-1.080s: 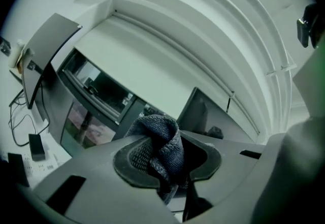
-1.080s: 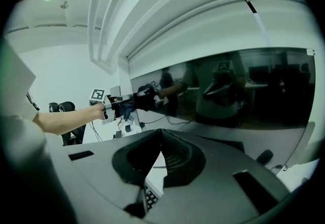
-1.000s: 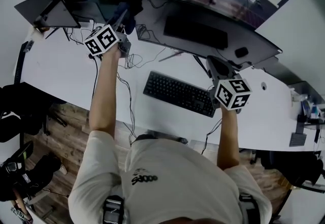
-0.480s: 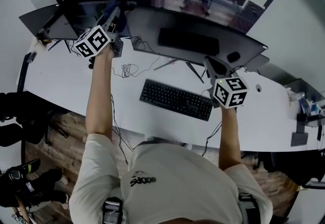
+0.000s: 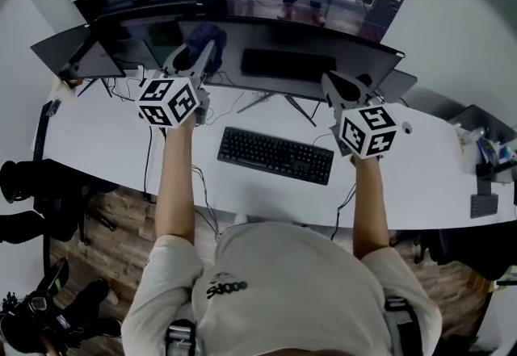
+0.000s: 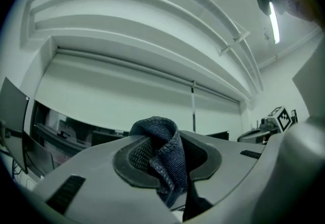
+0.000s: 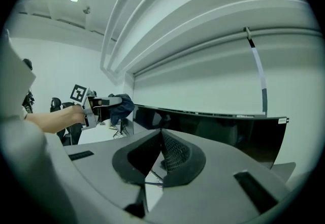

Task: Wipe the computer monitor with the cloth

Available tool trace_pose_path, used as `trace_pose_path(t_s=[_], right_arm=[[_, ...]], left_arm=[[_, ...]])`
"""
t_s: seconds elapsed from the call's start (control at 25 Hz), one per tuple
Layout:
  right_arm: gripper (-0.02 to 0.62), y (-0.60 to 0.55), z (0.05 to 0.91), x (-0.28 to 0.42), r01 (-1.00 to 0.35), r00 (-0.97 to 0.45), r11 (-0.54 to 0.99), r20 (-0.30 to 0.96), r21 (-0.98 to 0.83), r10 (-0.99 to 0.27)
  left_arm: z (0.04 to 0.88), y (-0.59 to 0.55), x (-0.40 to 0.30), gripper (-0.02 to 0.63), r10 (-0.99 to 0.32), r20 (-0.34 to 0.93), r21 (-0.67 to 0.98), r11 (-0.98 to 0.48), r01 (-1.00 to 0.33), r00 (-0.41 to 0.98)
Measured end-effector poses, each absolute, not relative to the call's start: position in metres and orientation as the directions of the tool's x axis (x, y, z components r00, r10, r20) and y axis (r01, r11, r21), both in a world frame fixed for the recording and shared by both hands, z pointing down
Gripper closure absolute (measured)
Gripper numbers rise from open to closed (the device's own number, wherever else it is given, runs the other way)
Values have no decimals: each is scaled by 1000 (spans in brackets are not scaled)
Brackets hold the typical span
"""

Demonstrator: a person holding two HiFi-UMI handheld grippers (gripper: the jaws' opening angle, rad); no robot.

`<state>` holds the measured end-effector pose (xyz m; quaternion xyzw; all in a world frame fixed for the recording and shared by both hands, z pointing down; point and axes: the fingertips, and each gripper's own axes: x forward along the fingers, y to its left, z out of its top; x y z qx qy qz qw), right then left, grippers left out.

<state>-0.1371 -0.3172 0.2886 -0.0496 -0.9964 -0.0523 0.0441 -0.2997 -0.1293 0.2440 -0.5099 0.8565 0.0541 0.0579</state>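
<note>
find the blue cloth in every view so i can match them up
Head view: the cloth sits upper left of centre, at the left gripper's tip by the monitor.
Left gripper view: bottom centre, pinched between the tongs.
Right gripper view: small, middle left.
Shared landmark: the dark monitor.

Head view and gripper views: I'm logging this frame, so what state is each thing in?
left gripper: shut on the cloth.
cloth: bunched, pinched between the jaws.
right gripper: shut, empty.
monitor: upright, screen dark.
keyboard: flat on the desk, untouched.
</note>
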Motion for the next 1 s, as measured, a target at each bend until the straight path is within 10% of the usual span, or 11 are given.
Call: trace_pose_path(t_s=[1.0], right_arm=[[591, -315, 274, -98, 134, -990, 963, 71, 232, 120]], left_arm=[[280, -187, -165, 491, -935, 40, -318, 322, -892, -352]])
